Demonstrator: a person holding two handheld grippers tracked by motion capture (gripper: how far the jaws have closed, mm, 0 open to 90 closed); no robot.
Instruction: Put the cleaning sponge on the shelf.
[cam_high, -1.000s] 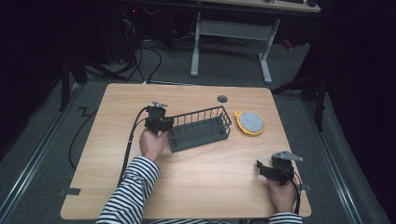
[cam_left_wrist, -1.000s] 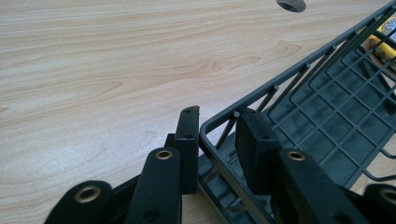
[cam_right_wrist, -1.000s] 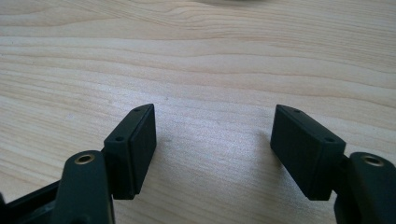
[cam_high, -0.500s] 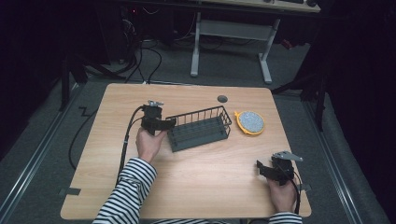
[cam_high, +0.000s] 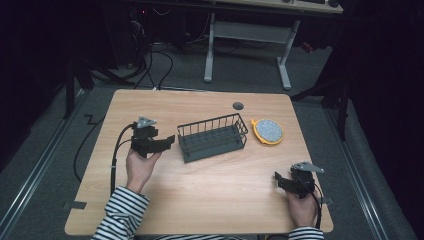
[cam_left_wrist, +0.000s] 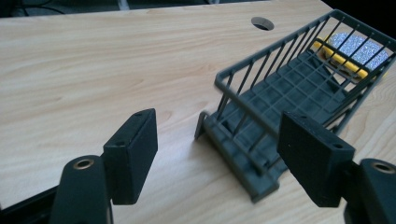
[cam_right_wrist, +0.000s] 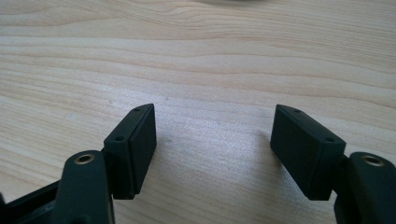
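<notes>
The high view takes in a dark room with a grey desk frame (cam_high: 247, 35) beyond the wooden surface (cam_high: 210, 200). The left gripper view looks close through the dark wire basket (cam_left_wrist: 289, 98) to the yellow-rimmed disc (cam_left_wrist: 359, 49) at its far right. The left claw (cam_high: 167, 142), just left of the basket, has just been opening and holds nothing. The right claw (cam_high: 280, 181) gapes wide over bare wood.

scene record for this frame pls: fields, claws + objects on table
left claw: open, jaws have just been opening, nothing between them, just left of the basket
right claw: open, nothing held, over bare table near the front right
wire basket: dark grey, mid-table, nothing in it
yellow-rimmed disc: flat on the table, right of the basket
table: light wood, round cable hole near the far edge
</notes>
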